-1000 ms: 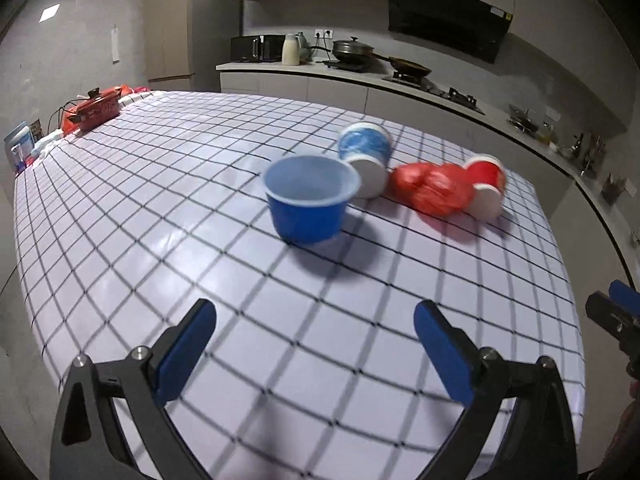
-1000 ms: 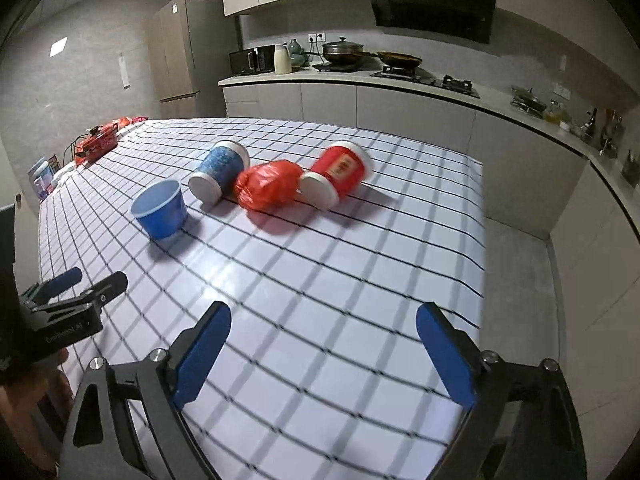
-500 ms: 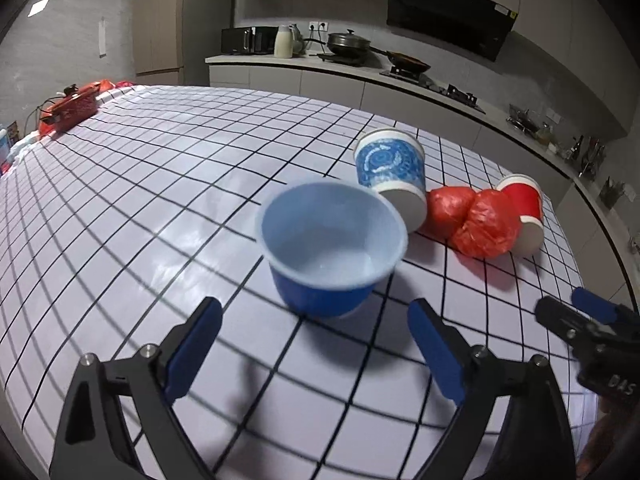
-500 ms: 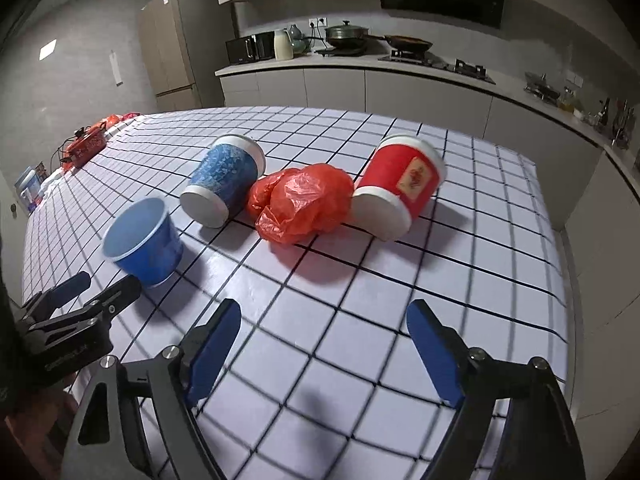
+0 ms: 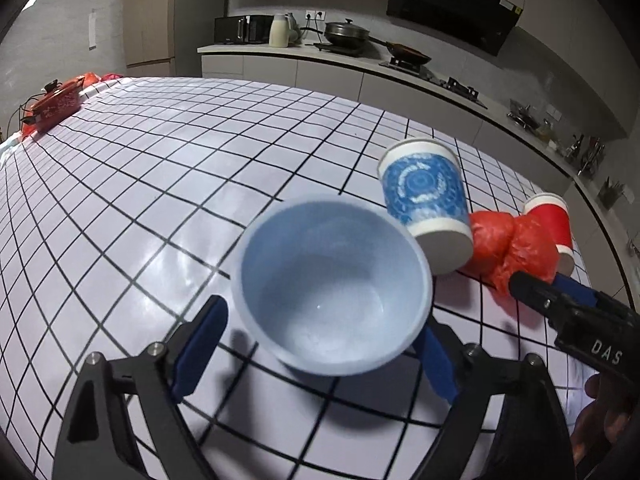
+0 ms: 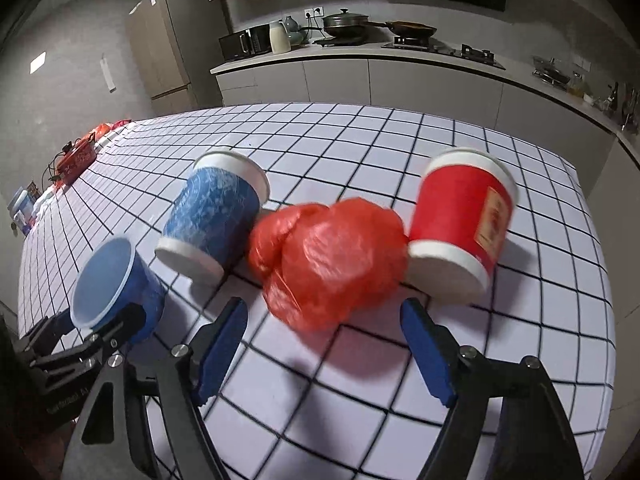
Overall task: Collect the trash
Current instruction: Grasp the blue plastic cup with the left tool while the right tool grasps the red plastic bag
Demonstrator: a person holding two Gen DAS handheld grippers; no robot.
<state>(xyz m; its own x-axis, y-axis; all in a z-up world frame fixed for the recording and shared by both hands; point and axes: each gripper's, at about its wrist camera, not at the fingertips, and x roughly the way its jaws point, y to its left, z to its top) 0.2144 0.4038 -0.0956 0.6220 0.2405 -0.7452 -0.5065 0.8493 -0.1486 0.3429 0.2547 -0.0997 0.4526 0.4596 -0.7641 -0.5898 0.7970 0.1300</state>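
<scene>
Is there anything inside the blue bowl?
No, the blue bowl looks empty; its pale inside and bottom show bare. The table under it is hidden by the bowl itself.

Dim kitchen, glare on the tablecloth (image 5: 176, 264), motion blur, fisheye-bent edges.

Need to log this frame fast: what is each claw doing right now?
Left claw: open, fingers either side of the blue bowl, not clamped.
Right claw: open, empty, just short of the red plastic bag.
</scene>
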